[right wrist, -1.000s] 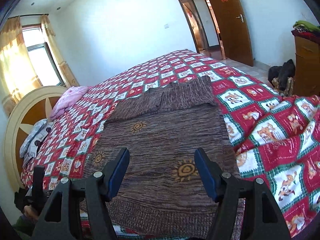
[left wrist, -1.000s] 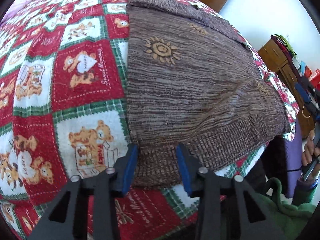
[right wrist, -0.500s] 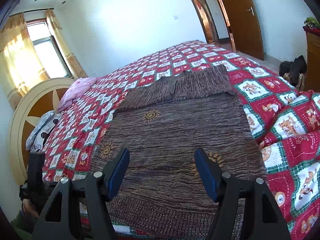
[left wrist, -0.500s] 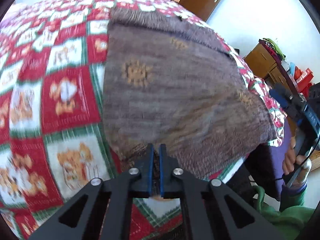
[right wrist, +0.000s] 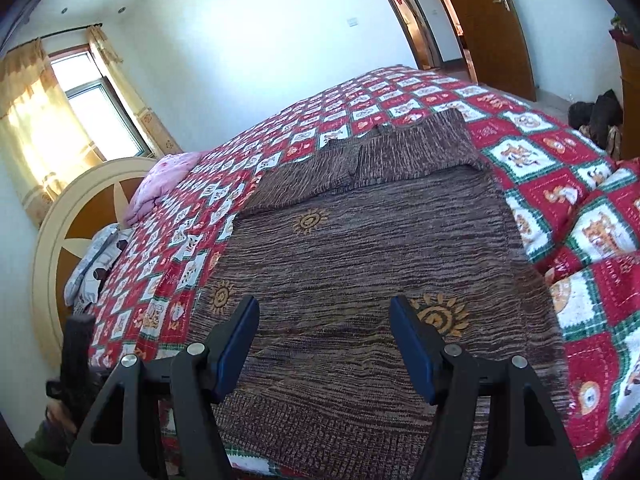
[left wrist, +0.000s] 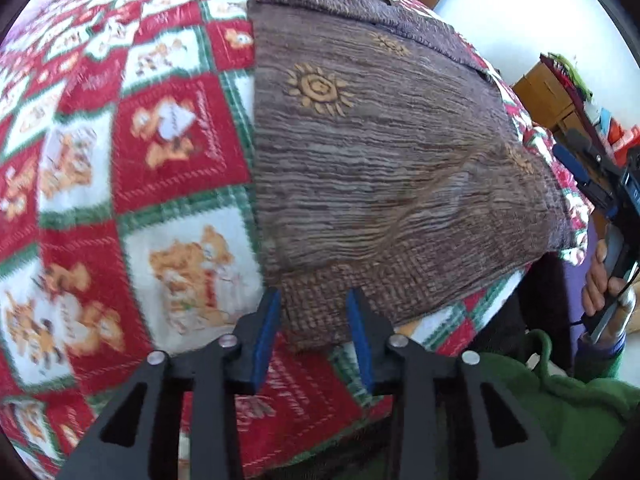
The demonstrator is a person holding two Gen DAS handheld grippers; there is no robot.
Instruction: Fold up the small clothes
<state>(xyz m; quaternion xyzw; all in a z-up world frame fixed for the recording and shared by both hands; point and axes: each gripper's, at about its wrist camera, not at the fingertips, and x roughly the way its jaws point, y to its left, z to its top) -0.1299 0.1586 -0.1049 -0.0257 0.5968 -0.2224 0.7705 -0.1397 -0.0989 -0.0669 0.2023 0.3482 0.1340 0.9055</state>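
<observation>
Brown sweater point(left wrist: 392, 168) flat on bed point(left wrist: 168, 168). Left tongs point(left wrist: 314, 300) just reopened, apart astride hem corner, gripping nothing. Right tongs point(right wrist: 324, 312) apart over sweater.

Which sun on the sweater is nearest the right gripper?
The big sun just right of the right gripper, beside its right pad. The other two suns sit further off: one near the sweater left edge, one up by the folded sleeves.

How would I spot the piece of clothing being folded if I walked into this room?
Look at the big bed under the red, white and green teddy-bear quilt. Near its closest edge lies the brown knitted sweater, spread flat with both sleeves folded across its far end. It is the only dark, streaky thing there, dotted with orange sun designs, unlike the pink pillow by the headboard.
</observation>
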